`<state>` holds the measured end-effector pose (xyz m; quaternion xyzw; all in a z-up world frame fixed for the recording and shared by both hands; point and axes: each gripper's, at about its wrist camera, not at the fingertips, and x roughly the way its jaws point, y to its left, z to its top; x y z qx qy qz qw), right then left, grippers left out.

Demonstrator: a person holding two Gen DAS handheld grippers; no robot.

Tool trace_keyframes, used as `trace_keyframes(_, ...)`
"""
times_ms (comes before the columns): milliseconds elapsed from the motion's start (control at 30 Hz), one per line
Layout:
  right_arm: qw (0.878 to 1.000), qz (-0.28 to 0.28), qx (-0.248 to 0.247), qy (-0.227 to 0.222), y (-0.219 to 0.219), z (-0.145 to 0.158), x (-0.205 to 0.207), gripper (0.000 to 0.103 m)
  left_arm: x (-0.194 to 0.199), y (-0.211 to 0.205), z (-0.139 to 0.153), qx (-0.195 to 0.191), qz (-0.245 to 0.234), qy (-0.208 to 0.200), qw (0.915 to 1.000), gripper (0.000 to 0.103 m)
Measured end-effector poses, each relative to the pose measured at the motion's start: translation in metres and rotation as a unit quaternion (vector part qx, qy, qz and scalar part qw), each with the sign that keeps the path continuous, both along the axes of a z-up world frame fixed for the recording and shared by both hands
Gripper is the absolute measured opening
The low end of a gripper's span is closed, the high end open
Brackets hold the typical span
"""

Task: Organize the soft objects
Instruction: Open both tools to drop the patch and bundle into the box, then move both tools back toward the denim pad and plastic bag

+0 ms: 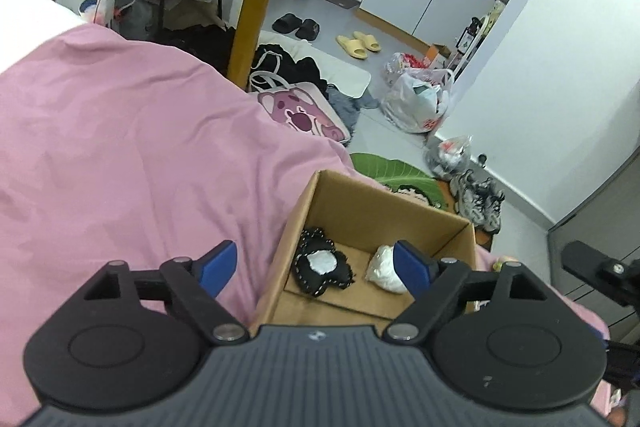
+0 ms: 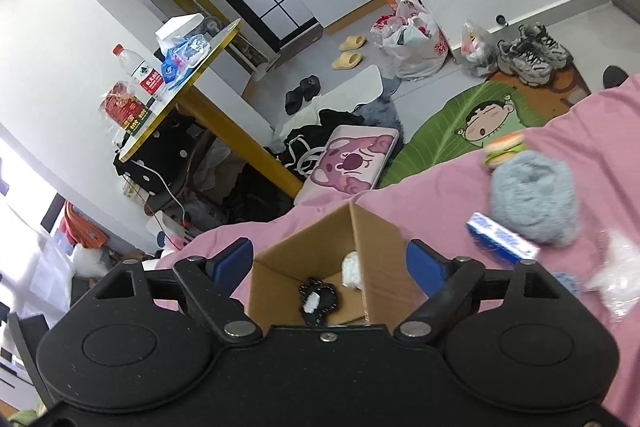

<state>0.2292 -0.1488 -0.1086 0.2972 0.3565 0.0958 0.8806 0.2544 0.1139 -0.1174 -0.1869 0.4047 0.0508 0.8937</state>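
An open cardboard box (image 1: 316,199) sits on a pink bedspread (image 1: 120,147), and both grippers hang above its near side, each with its blue-tipped jaws spread wide and nothing between the pads. In the left wrist view the left gripper (image 1: 316,267) frames the box floor: a black plush piece with a white patch and dotted trim (image 1: 322,267) lies toward the left of the floor, and a white soft lump (image 1: 382,267) lies to its right, partly hidden behind the right blue fingertip. The two items rest apart from each other inside the box. In the right wrist view the right gripper (image 2: 330,267) looks down over the same box (image 2: 304,259), with the black plush piece (image 2: 318,301) near the bottom edge of the opening and the white lump (image 2: 352,269) just beyond it against the inner wall. To the right of the box, on the bedspread (image 2: 440,187), lie more soft things: a grey fluffy bundle (image 2: 534,197), a small burger-shaped toy (image 2: 505,149) touching its far side, a blue and white packet (image 2: 502,237) at its near edge, and a crumpled clear plastic wrapper (image 2: 616,279) farther right, blurred. Beyond the bed, on the floor, lie a pink bear-print bag (image 2: 352,159), a green leaf-shaped rug (image 2: 448,131), and a yellow-edged table (image 2: 192,75) at the left.
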Motion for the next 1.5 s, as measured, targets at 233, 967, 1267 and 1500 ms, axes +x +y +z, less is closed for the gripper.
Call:
trace_keyframes(233, 0.999, 0.018, -0.022, -0.016, -0.020, 0.013, -0.020, 0.089, -0.021, -0.024, 0.021, 0.041, -0.024, -0.008, 0.9988, 0.084)
trace_keyframes(967, 0.993, 0.060, -0.070, -0.079, -0.110, 0.049, -0.078, 0.098, -0.084, -0.120, 0.072, 0.120, -0.062, -0.036, 0.9901, 0.084)
trace_keyframes(1267, 0.987, 0.068, -0.116, -0.087, -0.135, 0.051, -0.091, 0.103, -0.099, -0.155, 0.077, 0.144, -0.072, -0.038, 0.9863, 0.084)
trace_keyframes(1500, 0.981, 0.089, -0.151, -0.082, -0.151, 0.053, -0.098, 0.103, -0.108, -0.175, 0.074, 0.152, -0.070, -0.034, 0.9854, 0.084)
